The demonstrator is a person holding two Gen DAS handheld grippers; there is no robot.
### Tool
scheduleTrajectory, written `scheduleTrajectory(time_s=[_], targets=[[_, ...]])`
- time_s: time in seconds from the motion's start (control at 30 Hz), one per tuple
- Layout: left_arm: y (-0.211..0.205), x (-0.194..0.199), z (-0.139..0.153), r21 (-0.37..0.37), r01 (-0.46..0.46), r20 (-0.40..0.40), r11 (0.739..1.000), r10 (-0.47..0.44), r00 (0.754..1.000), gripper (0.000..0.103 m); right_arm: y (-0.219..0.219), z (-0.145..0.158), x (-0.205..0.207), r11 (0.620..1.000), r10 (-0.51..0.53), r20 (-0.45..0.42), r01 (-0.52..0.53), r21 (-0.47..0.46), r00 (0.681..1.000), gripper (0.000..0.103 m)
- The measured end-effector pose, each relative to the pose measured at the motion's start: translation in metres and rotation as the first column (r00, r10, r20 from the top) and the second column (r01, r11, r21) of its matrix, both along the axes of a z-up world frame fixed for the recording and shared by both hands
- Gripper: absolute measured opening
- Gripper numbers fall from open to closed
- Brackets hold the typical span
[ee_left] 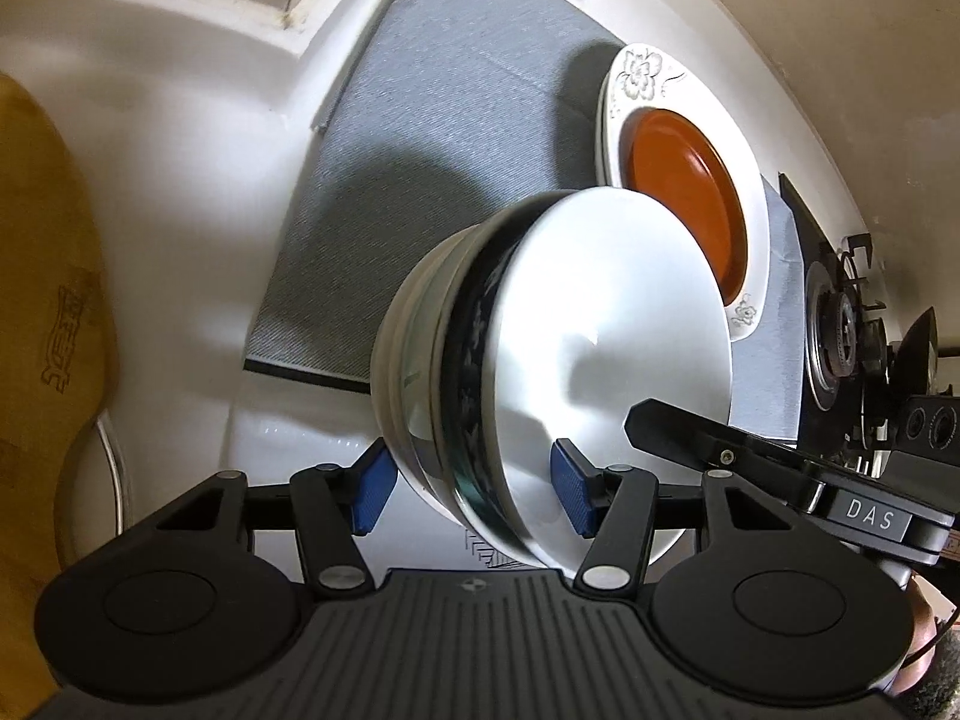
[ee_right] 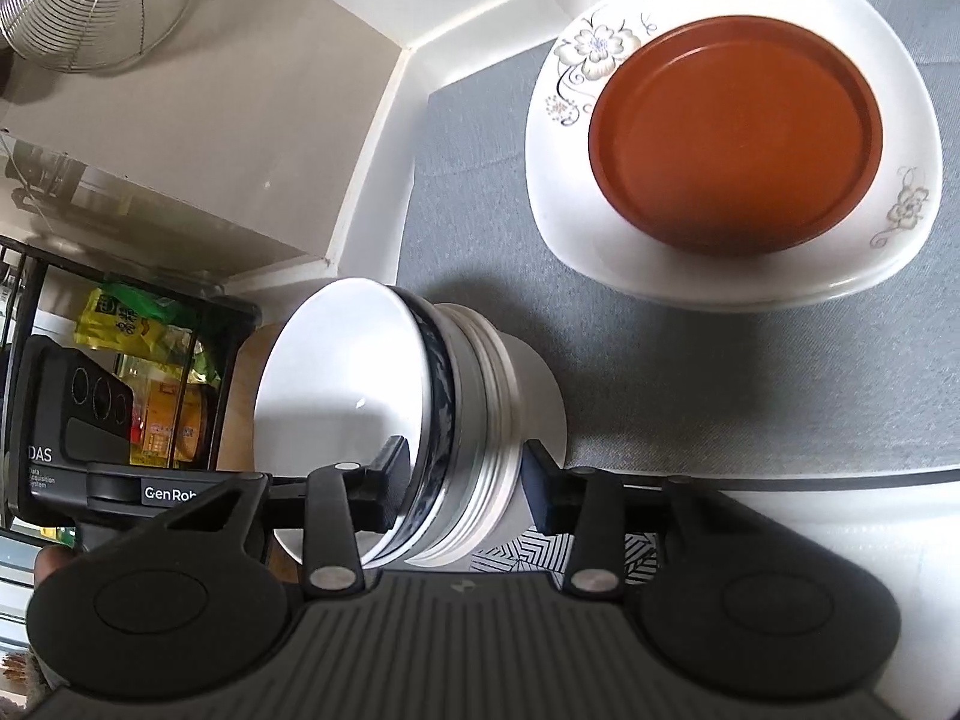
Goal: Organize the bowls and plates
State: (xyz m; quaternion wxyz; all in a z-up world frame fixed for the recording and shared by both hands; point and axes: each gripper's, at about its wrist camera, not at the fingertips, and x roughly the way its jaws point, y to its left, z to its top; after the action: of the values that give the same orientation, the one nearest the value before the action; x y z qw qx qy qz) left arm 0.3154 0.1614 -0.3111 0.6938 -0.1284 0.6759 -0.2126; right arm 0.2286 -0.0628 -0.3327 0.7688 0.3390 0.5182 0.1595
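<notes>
The stack of bowls [ee_left: 540, 360] is clamped at its rims by both the left gripper [ee_left: 474, 489] and right gripper [ee_right: 465, 495] (tilted sideways), near the orange plate [ee_right: 735, 132] sat on the floral plate [ee_right: 564, 138].

My left gripper [ee_left: 471, 489] is matte black, with two round discs on a ribbed dark grey base that carries a small logo. Black link arms join at silver rivets and end in blue ribbed pads [ee_left: 375, 492]. My right gripper [ee_right: 459, 495] is built the same way: black discs, ribbed grey base, silver rivets, though its pads look darker, almost navy. In the left camera its flat black finger shows one small screw, and its grey body is lettered "DAS". In the right camera the other unit's black housing reads "DAS" and "GenRob", with three round lenses. A bit of skin shows at each frame's lower edge.
</notes>
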Motion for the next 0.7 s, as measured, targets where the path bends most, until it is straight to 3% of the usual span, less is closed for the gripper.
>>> scheduleTrajectory(time_s=[0.7], targets=[[-0.04, 0.022, 0.038, -0.011, 0.094, 0.059, 0.995, -0.094, 0.994, 0.059, -0.04, 0.041, -0.003, 0.994, -0.094, 0.054, 0.096, -0.043, 0.994, 0.044]])
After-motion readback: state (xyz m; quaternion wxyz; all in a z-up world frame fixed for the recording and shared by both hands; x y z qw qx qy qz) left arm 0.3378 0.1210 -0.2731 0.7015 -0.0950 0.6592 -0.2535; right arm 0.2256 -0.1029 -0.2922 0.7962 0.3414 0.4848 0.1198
